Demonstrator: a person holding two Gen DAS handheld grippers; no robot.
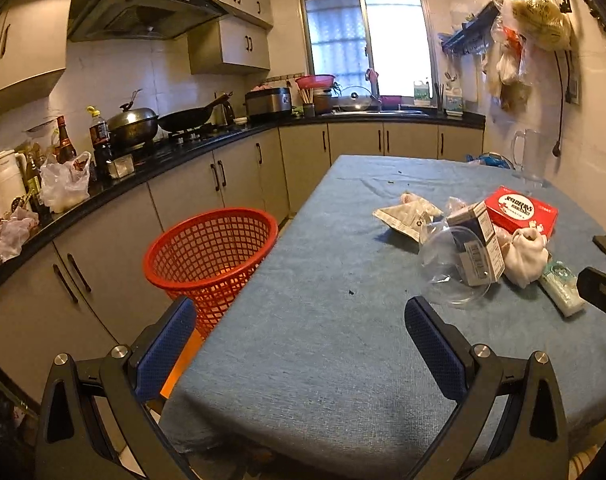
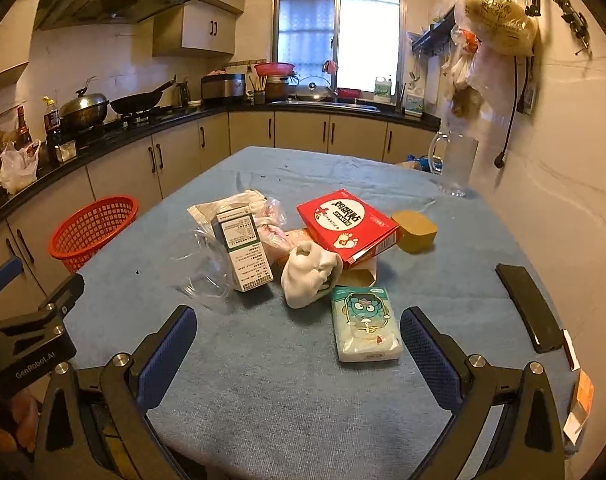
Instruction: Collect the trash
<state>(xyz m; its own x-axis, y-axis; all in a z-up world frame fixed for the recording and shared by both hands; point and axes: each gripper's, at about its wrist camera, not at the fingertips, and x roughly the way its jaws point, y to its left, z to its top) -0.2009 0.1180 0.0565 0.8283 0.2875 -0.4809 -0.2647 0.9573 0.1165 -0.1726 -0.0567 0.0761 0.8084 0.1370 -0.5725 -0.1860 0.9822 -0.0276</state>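
Left gripper [image 1: 299, 344]: jaws spread wide, nothing between them; it hangs above the near left part of the table [image 1: 323, 360], which carries a blue cloth. Right gripper [image 2: 299, 348]: jaws likewise wide apart and empty, above the near edge of the table.

Trash lies in a loose pile at mid-table, toward the wall side:
- red flat box [image 2: 345, 222], tilted, resting on other items
- small white-and-blue carton [image 2: 245, 252], upright, slightly tilted
- clear plastic lid [image 2: 201, 272], touching the carton's left side
- crumpled white wad [image 2: 309, 276], just in front of the red box
- tissue pack [image 2: 365, 328] with cartoon print, nearest the right gripper
- flat white wrapper [image 2: 223, 206] behind the carton
- brown square piece [image 2: 415, 230], right of the red box

Red mesh basket [image 1: 211, 252] stands on the floor beside the table's left edge, apart from the pile. Black phone [image 2: 529, 306] lies near the table's right edge.
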